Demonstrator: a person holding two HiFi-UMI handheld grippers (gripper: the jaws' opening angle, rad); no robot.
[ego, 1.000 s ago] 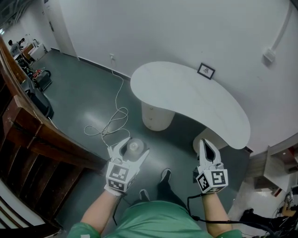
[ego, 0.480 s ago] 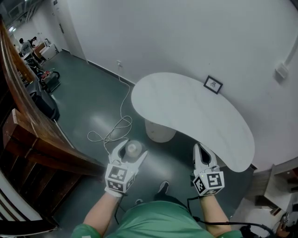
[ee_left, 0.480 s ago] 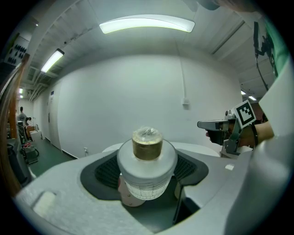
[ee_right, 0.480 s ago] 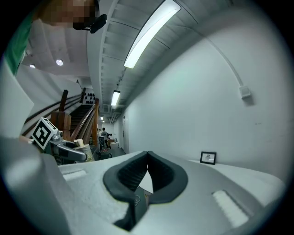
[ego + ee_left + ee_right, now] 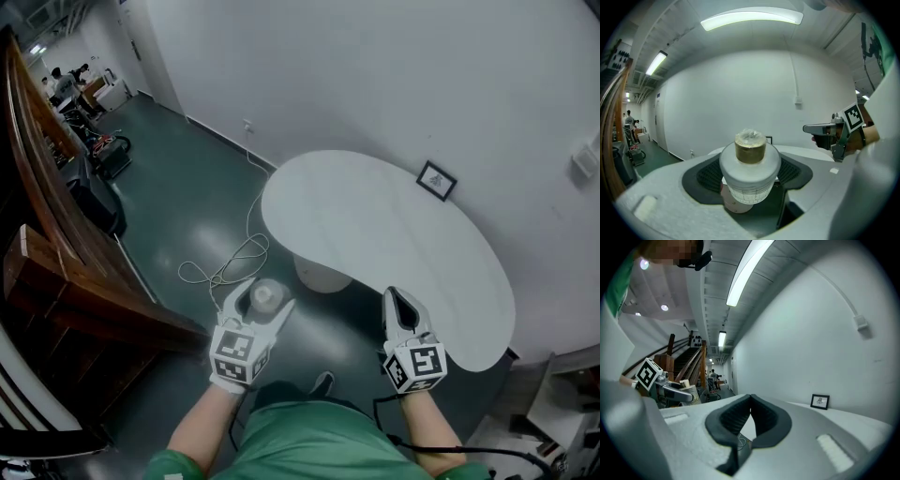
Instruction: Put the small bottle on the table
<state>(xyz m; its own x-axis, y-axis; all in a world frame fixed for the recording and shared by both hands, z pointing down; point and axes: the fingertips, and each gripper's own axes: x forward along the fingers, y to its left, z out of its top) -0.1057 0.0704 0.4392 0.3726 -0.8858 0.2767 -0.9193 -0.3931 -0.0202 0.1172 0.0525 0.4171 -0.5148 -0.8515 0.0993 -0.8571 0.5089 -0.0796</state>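
Note:
My left gripper (image 5: 262, 296) is shut on a small white bottle (image 5: 266, 298) with a brown neck and a clear cap. The left gripper view shows the bottle (image 5: 750, 171) upright between the two jaws, filling the centre. I hold it above the dark floor, short of the near-left edge of the white kidney-shaped table (image 5: 375, 225). My right gripper (image 5: 402, 305) is shut with nothing in it, its tips over the table's near edge. In the right gripper view the pads (image 5: 761, 420) touch at the tips, and the left gripper (image 5: 675, 392) shows at the left.
A small framed picture (image 5: 436, 180) stands at the table's far edge against the white wall. A white cable (image 5: 230, 258) lies looped on the floor left of the table's round pedestal (image 5: 321, 274). A wooden stair rail (image 5: 56, 244) runs along the left.
The table has come closer to both grippers in the head view. The left gripper still holds the bottle, and the right gripper's tips now reach the table's near edge.

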